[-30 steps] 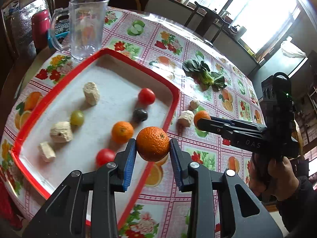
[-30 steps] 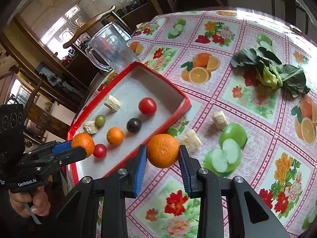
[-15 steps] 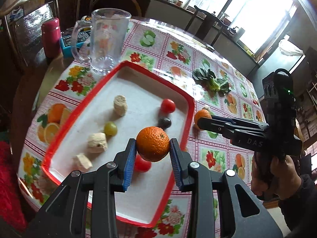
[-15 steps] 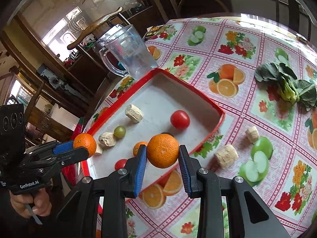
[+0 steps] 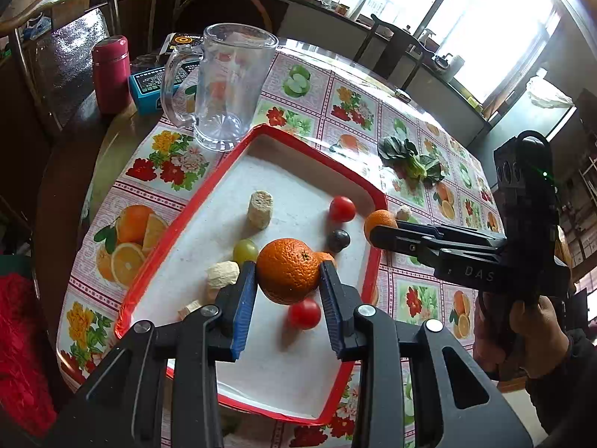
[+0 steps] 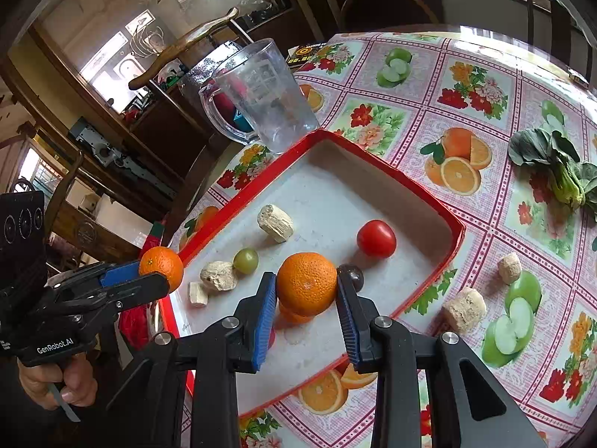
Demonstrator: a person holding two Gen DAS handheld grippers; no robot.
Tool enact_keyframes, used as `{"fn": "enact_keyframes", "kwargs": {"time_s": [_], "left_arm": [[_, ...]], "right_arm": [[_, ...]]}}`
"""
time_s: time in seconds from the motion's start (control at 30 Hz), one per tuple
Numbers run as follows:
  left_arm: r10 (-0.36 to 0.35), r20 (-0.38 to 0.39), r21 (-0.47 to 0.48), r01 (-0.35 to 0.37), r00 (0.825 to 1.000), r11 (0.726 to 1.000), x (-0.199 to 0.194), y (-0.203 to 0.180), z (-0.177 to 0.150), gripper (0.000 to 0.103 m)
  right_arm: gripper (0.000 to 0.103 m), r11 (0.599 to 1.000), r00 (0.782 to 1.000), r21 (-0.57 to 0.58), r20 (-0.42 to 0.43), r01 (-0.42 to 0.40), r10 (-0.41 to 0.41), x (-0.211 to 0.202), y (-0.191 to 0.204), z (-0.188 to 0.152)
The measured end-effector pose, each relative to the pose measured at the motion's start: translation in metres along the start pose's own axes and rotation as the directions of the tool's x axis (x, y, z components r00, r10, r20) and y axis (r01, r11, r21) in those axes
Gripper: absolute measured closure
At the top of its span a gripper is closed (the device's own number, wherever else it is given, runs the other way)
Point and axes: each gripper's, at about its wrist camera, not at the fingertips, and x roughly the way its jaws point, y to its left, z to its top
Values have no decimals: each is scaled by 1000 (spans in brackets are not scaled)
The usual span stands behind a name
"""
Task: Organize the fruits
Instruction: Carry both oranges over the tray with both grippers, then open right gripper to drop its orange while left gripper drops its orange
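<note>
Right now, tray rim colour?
Red rim on the tray, white inside; clearest in the right wrist view.

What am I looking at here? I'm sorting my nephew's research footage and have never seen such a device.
There is no robot here: a person holds a hand-held clamp tool in each hand, each with a wide-angle camera looking along its two fingers.

The left camera's picture shows the left gripper squeezing an orange, with the other tool at the right edge. The right camera's picture shows the right gripper clamping a second orange, with the left tool at its lower left.

Below them, a red tray sits on a flowery tablecloth. It holds two tomatoes, a green grape, a dark plum, a small orange and pale chunks. A clear mug and leafy greens lie outside.
</note>
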Motion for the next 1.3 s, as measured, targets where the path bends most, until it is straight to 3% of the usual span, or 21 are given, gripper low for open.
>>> {"fn": "enact_keyframes", "kwargs": {"time_s": [1.0,1.3], "left_arm": [[6,-29,2,-6,1000,1000,22,22,19,72],[32,-57,1,-32,998,999,43,33,30,72]], "right_arm": [[70,998,1000,57,-3,2,-2,28,-1,17],[70,995,998,78,-8,56,-56,47,-3,38]]}}
